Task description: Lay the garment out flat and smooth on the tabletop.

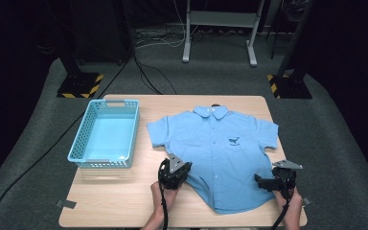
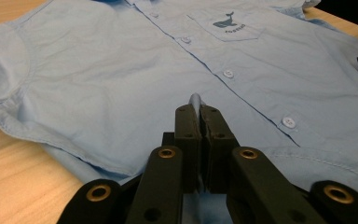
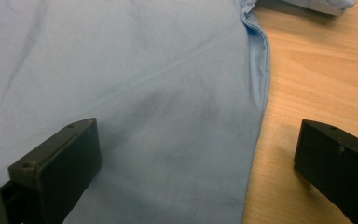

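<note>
A light blue short-sleeved shirt lies flat and face up on the wooden table, collar toward the far edge, with a small whale print on its chest pocket. My left gripper sits at the shirt's left hem edge. In the left gripper view it is shut, with a fold of the shirt pinched between the jaws. My right gripper is at the shirt's right lower edge. It stands open, one jaw over the cloth and one over bare wood.
A light blue plastic basket stands on the table's left side, with nothing in it. Bare wood lies between the basket and the shirt and along the near edge. Black stands and cables are on the grey floor beyond the table.
</note>
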Motion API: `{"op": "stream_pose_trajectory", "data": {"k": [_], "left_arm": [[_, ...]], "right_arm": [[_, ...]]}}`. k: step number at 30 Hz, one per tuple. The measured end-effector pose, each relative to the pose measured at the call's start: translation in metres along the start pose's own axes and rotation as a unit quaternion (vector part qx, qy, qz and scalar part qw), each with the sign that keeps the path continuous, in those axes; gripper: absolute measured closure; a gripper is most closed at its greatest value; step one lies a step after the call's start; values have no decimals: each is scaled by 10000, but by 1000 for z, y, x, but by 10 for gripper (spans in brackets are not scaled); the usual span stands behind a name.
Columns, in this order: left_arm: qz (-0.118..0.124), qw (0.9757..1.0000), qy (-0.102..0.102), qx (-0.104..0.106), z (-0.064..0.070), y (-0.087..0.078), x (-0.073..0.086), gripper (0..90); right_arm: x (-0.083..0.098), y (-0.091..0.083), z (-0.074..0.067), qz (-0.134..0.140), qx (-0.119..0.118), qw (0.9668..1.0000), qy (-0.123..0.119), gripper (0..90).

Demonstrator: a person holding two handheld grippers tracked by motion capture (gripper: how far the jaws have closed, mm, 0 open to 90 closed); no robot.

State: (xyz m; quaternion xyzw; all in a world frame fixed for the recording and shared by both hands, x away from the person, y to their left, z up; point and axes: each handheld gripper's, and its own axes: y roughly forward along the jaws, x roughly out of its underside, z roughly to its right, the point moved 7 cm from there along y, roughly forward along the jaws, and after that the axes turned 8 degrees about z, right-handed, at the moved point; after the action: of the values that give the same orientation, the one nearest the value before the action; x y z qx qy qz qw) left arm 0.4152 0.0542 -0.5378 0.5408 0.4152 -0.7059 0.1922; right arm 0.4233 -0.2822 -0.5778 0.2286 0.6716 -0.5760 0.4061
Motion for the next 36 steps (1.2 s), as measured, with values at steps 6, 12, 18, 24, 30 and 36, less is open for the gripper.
{"op": "stream_pose_trajectory", "data": {"k": [6,12,18,24,30,36], "left_arm": [[-11,10000,38,-25,-3,-9,4,860],[-48,10000,47,-66,-7,-18,9,859],[-93,9998,119,-142,-9,-25,15,851],[-174,9996,130,-170,-11,-30,23,848],[-222,9995,70,-223,-14,-40,34,833],[-313,9989,-56,-331,-23,-57,50,805]], "right_arm": [[0,0,0,0,0,10000,0,0],[0,0,0,0,0,10000,1,0],[0,0,0,0,0,10000,1,0],[0,0,0,0,0,10000,1,0],[0,0,0,1,2,10000,7,0],[0,0,0,-1,0,10000,0,0]]}}
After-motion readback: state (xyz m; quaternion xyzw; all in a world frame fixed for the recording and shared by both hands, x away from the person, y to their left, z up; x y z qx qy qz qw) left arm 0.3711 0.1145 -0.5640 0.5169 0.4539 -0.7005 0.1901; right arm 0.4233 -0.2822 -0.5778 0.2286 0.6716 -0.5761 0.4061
